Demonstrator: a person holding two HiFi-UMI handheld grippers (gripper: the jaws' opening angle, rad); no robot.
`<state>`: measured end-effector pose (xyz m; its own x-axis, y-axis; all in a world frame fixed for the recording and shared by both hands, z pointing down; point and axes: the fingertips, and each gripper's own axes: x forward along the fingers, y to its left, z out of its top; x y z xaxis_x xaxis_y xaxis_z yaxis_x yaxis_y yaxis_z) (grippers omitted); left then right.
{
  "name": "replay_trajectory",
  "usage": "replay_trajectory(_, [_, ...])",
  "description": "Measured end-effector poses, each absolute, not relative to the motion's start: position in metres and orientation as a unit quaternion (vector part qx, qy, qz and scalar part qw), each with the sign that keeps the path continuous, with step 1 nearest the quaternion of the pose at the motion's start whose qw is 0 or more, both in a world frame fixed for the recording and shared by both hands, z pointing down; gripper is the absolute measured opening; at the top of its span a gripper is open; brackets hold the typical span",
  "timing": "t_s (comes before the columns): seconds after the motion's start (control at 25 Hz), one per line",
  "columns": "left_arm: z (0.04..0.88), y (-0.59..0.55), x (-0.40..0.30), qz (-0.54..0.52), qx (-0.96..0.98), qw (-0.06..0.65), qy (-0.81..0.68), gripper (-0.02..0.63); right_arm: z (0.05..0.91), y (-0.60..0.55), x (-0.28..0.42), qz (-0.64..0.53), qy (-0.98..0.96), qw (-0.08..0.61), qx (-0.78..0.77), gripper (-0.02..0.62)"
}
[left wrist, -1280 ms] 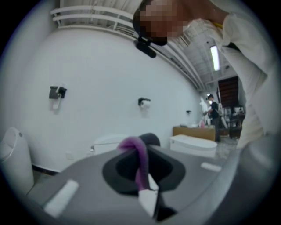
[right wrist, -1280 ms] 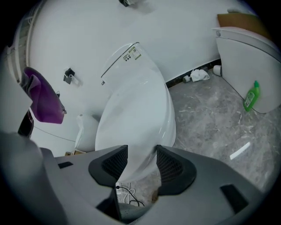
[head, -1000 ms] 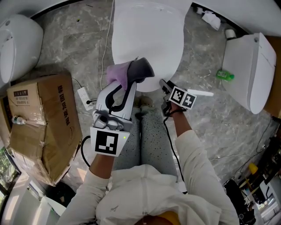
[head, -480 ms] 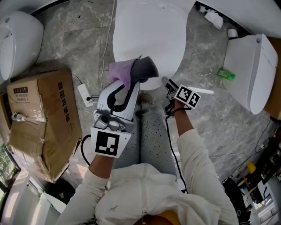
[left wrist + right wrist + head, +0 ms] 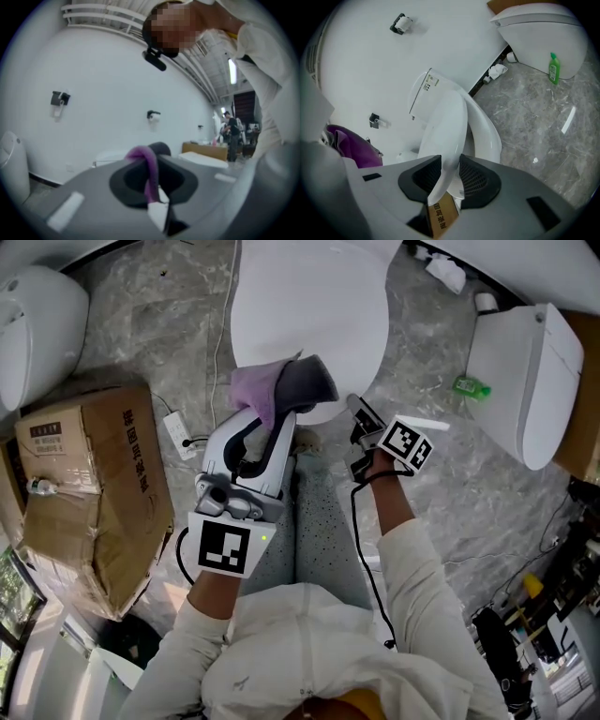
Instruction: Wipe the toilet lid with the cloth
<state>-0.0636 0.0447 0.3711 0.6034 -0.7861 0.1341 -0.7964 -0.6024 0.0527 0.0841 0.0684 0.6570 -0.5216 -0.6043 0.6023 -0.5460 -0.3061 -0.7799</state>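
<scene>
The right gripper [image 5: 361,416], its jaws having just been closing, is clamping the lid's [image 5: 309,315] front edge, probably to steady or raise it, while the left gripper [image 5: 281,395] is pinching the cloth [image 5: 251,390] above the lid's near rim, ready for wiping.

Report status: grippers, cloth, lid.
Status: left gripper shut on cloth, held off the lid. The right gripper has just been closing and now clamps the toilet lid at its front edge. Nothing lying on the lid.
</scene>
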Motion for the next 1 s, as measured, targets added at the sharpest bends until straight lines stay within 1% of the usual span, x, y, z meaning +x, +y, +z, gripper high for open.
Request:
replay_trajectory(0.08, [0.357, 0.045, -0.062, 0.046, 0.895, 0.052, -0.441, 0.023, 0.635, 0.060, 0.085, -0.640, 0.592, 0.033, -0.489, 0.121])
replay_trajectory(0.44, [0.300, 0.048, -0.057, 0.034, 0.896, 0.040, -0.442, 0.023, 0.554, 0.016, 0.091, -0.643, 0.597, 0.064, -0.475, 0.126])
replay_trajectory(0.68, [0.276, 0.047, -0.052, 0.032, 0.890, 0.030, -0.454, 0.023, 0.535, -0.003, 0.092, -0.653, 0.598, 0.032, -0.464, 0.138])
replay_trajectory(1.0, [0.253, 0.046, -0.051, 0.040, 0.878, 0.019, -0.476, 0.023, 0.516, -0.022, 0.094, -0.655, 0.597, 0.037, -0.462, 0.143])
